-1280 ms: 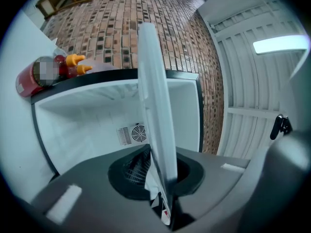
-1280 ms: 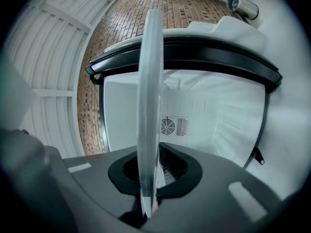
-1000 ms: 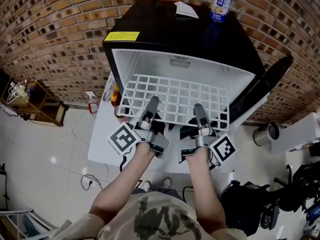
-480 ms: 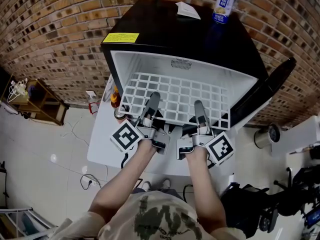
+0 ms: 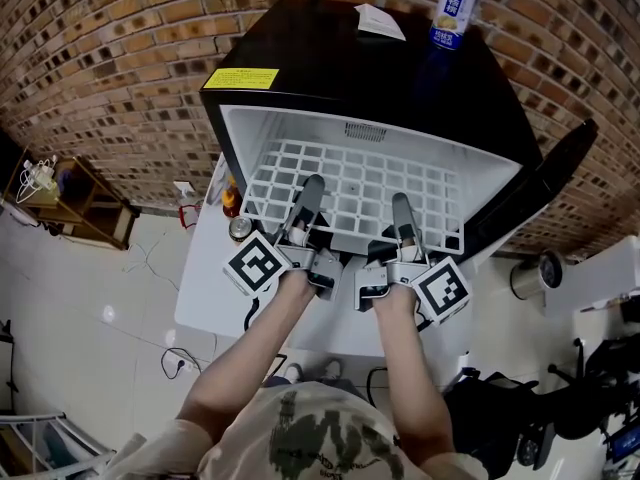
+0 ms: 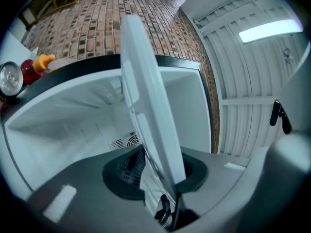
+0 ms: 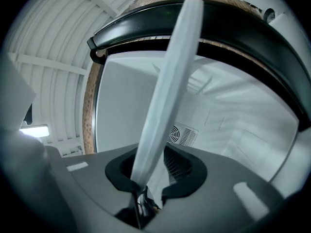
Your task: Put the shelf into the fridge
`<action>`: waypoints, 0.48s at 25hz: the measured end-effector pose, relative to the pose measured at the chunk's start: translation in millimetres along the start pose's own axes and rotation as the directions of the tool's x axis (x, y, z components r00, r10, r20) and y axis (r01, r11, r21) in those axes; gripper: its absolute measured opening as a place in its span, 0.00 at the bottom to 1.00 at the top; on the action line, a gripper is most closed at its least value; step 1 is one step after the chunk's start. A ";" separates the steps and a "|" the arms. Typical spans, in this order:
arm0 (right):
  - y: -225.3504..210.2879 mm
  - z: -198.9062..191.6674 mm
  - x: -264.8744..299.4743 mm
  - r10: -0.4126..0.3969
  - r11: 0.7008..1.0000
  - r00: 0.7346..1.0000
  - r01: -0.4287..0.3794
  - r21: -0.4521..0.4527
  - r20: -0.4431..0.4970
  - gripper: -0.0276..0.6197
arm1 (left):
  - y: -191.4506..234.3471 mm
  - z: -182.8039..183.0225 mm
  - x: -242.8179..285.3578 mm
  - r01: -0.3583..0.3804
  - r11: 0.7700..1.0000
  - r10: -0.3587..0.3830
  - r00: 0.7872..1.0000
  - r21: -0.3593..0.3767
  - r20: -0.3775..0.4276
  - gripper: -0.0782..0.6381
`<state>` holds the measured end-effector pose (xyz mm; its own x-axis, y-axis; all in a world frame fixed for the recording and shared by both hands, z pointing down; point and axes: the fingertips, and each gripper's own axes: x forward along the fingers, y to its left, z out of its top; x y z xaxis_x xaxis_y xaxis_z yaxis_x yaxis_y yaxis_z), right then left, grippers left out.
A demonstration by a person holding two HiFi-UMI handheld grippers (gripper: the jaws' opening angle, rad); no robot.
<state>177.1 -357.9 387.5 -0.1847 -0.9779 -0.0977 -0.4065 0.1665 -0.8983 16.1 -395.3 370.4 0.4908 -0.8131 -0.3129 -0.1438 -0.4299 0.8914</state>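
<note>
the white grid shelf [image 5: 372, 180] lies level inside the open fridge [image 5: 330, 63], its front edge between the left tongs [image 5: 312, 186] and right tongs [image 5: 402, 206], both opening (pads coming off it). release evenly, then withdraw straight back so nothing drags it out.

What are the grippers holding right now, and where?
Nothing firmly: left gripper and right gripper straddle the front edge of the shelf, but both sets of jaws are opening and look clear of it.
</note>
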 end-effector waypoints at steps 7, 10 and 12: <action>-2.3 4.6 15.4 0.001 1.000 1.000 -0.001 0.007 0.005 0.18 | 6.6 7.3 13.5 -0.014 0.998 0.014 1.000 0.061 -0.007 0.24; -3.6 6.9 21.1 0.001 1.000 1.000 -0.001 0.010 0.009 0.18 | 8.3 9.0 19.6 -0.010 0.998 0.010 1.000 0.061 -0.005 0.24; -4.1 8.4 25.3 0.004 1.000 1.000 -0.004 0.015 0.012 0.18 | 9.3 10.2 23.7 -0.007 0.998 0.008 1.000 0.061 -0.003 0.25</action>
<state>181.6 -384.4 385.1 -0.1754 -0.9787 -0.1066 -0.3926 0.1689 -0.9041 17.7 -422.7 368.0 0.4923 -0.8152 -0.3051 -0.2000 -0.4471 0.8719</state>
